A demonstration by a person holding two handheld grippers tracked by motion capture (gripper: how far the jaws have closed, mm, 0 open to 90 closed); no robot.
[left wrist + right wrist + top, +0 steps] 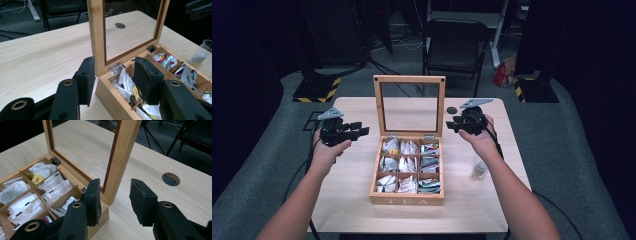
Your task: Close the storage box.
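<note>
Closest to the lens in each gripper view are that gripper's own black padded jaws, standing apart with nothing between the pads. The left gripper [113, 77] has its jaws straddling the near left back corner of the tea box [407, 197], one pad outside the wall and one over the bag compartments, and the right gripper [115, 200] mirrors this at the opposite back corner, its jaws either side of the lid's upright side rail without touching it. That symmetric placement reads as the two hands flanking the lid [409, 79], either having just raised it or readying to handle it; which one cannot be settled from here. The box sits in the middle of the table [357, 210], roughly square, its "TEA" front facing the person and its hinged back edge facing away. The lid, a wooden frame round a clear pane, stands about upright on the hinges [116, 67], its plane facing the person and its hinge line running left to right across the table. The nine compartments hold tea bags [38, 178] in paper wrappers. A clear cup [479, 169] stands just right of the box, under the right forearm, clear of the lid's swing.
</note>
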